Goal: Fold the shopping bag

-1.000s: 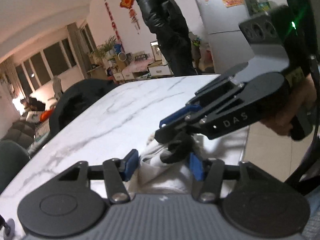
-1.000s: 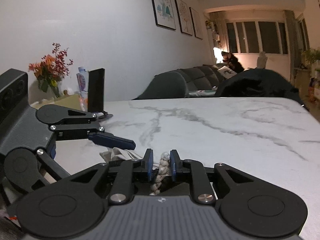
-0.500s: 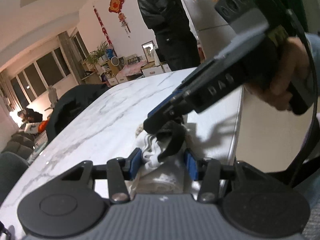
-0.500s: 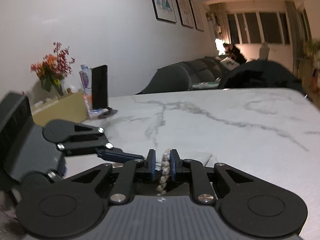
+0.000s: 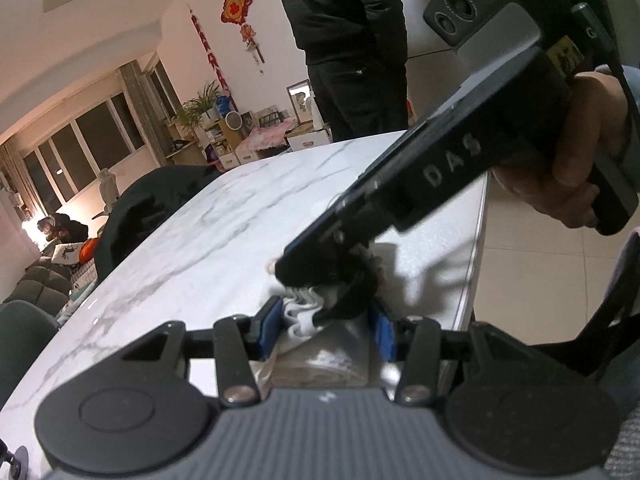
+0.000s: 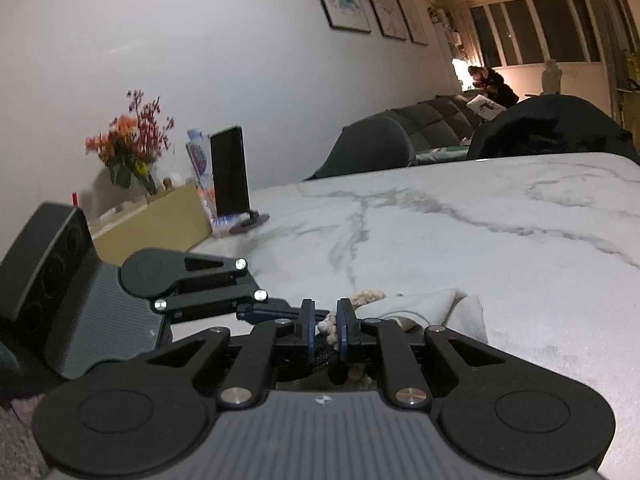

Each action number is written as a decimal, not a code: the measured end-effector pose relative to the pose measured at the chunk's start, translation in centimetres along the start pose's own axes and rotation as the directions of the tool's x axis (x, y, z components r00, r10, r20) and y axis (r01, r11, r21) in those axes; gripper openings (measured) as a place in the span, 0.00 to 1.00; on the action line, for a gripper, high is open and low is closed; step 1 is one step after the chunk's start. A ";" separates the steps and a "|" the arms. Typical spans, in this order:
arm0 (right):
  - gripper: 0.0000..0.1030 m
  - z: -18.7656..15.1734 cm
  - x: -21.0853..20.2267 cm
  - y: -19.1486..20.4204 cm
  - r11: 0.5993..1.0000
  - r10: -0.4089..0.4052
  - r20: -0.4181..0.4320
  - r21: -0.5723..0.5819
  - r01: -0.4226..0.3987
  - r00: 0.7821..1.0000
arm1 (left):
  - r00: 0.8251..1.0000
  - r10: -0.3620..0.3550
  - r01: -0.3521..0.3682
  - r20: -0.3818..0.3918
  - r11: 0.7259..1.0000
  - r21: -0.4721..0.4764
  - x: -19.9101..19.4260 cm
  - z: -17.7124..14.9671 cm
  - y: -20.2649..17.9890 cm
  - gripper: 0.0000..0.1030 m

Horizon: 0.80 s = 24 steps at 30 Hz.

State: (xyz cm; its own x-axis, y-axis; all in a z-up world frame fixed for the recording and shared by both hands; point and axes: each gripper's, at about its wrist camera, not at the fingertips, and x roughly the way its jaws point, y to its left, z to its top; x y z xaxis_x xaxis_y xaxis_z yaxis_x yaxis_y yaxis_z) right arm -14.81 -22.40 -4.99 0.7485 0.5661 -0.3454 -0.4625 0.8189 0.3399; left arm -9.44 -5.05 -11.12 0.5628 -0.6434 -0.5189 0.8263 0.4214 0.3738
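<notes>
Lying bunched near a corner of the marble table (image 5: 208,240), the white cloth shopping bag (image 5: 304,320) is gripped from both sides. Its folds and a black strap (image 5: 352,296) are held between the blue pads (image 5: 267,332) of the left gripper (image 5: 326,334), whose jaws stand partly apart around the cloth. The right gripper (image 6: 323,330) is pressed nearly together on a braided rope handle (image 6: 326,326); in the left view its fingertips are seen touching the bundle from above, and a hand (image 5: 568,168) is wrapped around its grip. A standing person in a dark jacket (image 5: 344,40) is seen beyond the table's far edge.
</notes>
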 end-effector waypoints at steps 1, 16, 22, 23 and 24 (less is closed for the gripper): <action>0.15 0.0 -0.5 -0.3 1.000 -0.004 0.014 0.016 0.004 1.000 | 1.000 -0.001 0.001 0.001 1.000 -0.003 -0.1 0.0 0.0 0.42; 0.17 -1.1 -2.1 -0.9 0.999 0.013 -0.009 0.030 -0.013 1.000 | 0.999 -0.035 0.037 0.017 0.995 -0.091 -1.8 -0.7 1.0 0.42; 0.16 -0.9 -1.5 -1.4 0.996 0.063 -0.020 0.071 -0.062 0.998 | 0.999 -0.031 0.032 0.011 0.995 -0.091 -2.0 -0.7 0.9 0.42; 0.16 -0.9 -1.5 -1.5 0.994 0.072 -0.021 0.079 -0.070 0.997 | 1.000 -0.029 0.030 0.010 0.995 -0.090 -2.0 -0.8 0.8 0.42; 0.16 -0.8 -1.4 -1.6 0.993 0.080 -0.023 0.086 -0.077 0.997 | 1.000 -0.028 0.028 0.009 0.996 -0.089 -2.0 -0.8 0.8 0.42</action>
State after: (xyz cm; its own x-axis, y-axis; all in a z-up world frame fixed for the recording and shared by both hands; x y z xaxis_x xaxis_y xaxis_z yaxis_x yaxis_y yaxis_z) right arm -15.50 -24.42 -5.80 0.6984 0.6314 -0.3370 -0.4766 0.7615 0.4392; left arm -9.92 -2.91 -10.37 0.5396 -0.6606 -0.5220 0.8405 0.4581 0.2892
